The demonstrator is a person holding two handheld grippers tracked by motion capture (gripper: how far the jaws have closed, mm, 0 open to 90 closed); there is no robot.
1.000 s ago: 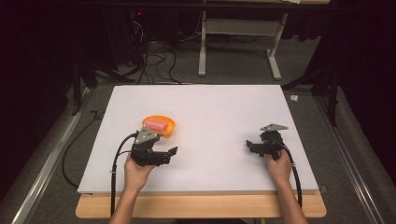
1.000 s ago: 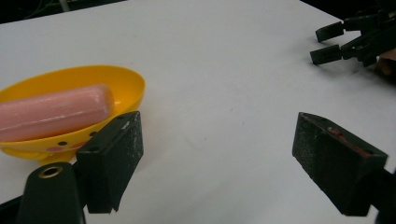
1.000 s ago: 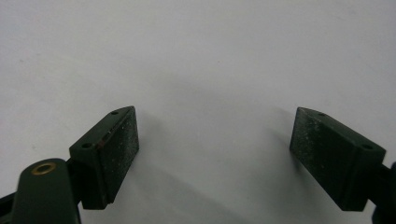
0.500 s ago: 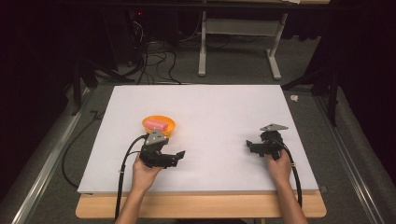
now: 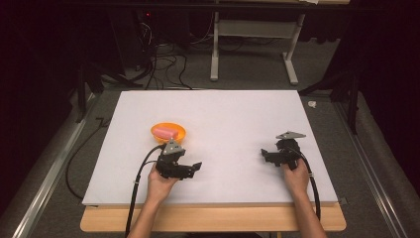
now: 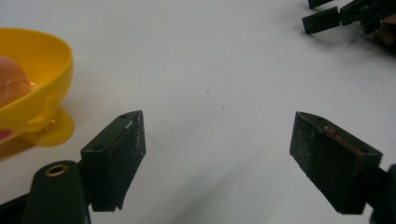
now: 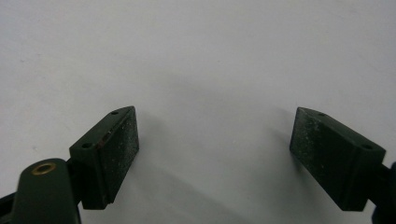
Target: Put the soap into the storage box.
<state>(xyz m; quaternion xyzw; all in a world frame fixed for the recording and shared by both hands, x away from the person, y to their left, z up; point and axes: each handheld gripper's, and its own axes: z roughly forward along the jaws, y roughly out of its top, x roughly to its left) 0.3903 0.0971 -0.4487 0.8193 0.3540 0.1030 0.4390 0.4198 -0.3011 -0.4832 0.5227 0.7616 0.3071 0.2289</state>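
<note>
high view: a white board (image 5: 223, 124) covers the counter (image 5: 213, 220), whose wooden front edge shows below the board. an orange bowl (image 5: 168, 132) stands on the left half of the board, and a pink object (image 5: 165, 132) lies inside it. the left claw (image 5: 195, 167) is held by the left hand (image 5: 161, 177) just in front of the bowl, near it but apart from it, with its jaws pointing to the right across the board. the right claw (image 5: 264, 154) is held by the right hand (image 5: 294, 171) on the right half of the board, well apart from the bowl, with its jaws pointing to the left. a black cable (image 5: 136, 186) trails from the left claw toward the front edge. a grey three-cornered plate (image 5: 290, 135) sits on top of the right claw. cables and a white table frame (image 5: 252, 49) stand on the floor beyond the counter.

left gripper view: the left claw (image 6: 217, 154) has its two black jaws spread wide with bare white board between them; nothing is gripped. the bowl (image 6: 35, 93) appears yellow here and stands at the left edge, beside the left jaw and not between the jaws. the pink object (image 6: 11, 84) rests inside it. the right claw (image 6: 327, 18) is visible at the top right corner, far across the board.

right gripper view: the right claw (image 7: 215, 154) has its jaws spread wide over bare white board; nothing is gripped.
</note>
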